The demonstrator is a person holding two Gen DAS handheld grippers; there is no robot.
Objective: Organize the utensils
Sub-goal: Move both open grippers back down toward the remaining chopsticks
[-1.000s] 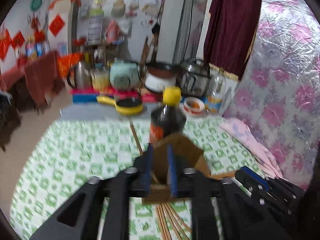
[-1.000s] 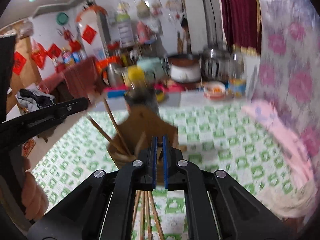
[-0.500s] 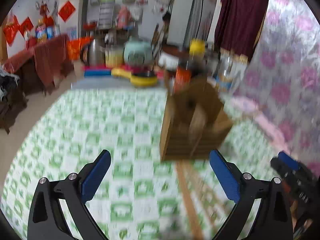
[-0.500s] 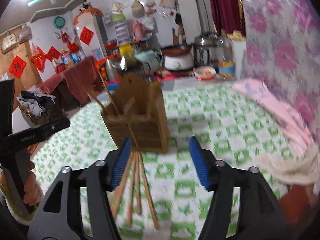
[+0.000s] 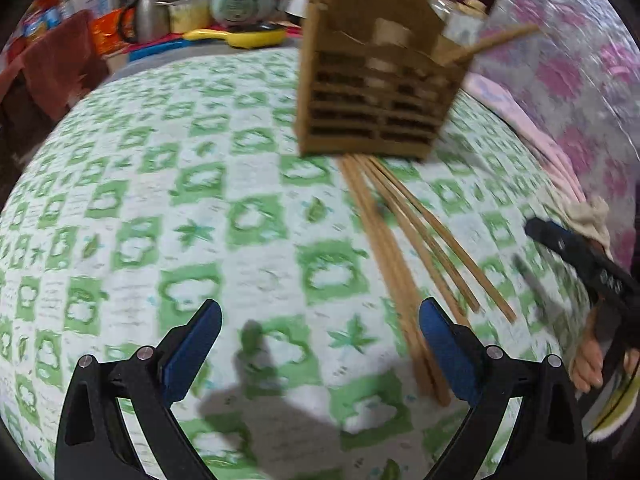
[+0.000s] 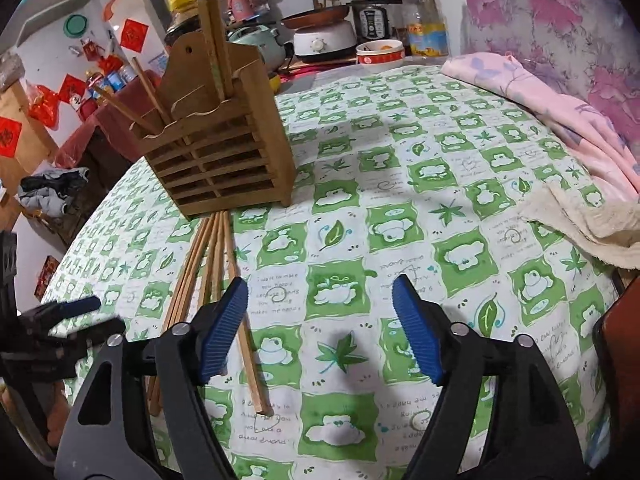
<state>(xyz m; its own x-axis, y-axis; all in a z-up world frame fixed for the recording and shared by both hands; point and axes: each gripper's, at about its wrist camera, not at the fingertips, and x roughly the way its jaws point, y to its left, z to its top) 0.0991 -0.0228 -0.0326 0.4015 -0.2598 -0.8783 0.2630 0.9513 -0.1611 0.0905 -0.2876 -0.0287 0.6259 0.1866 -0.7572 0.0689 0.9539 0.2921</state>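
Wooden chopstick holder [image 6: 218, 136] stood at eleven o'clock on the green-checked tablecloth [image 6: 400, 184], loose chopsticks [image 6: 216, 264] fanned before it; left gripper [image 5: 320, 344] and right gripper [image 6: 320, 320] both gaped empty.

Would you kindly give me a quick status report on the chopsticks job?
Left gripper open, empty. Right gripper open, empty. Loose chopsticks flat on tablecloth before wooden holder; a few already inside. Nothing blocking.
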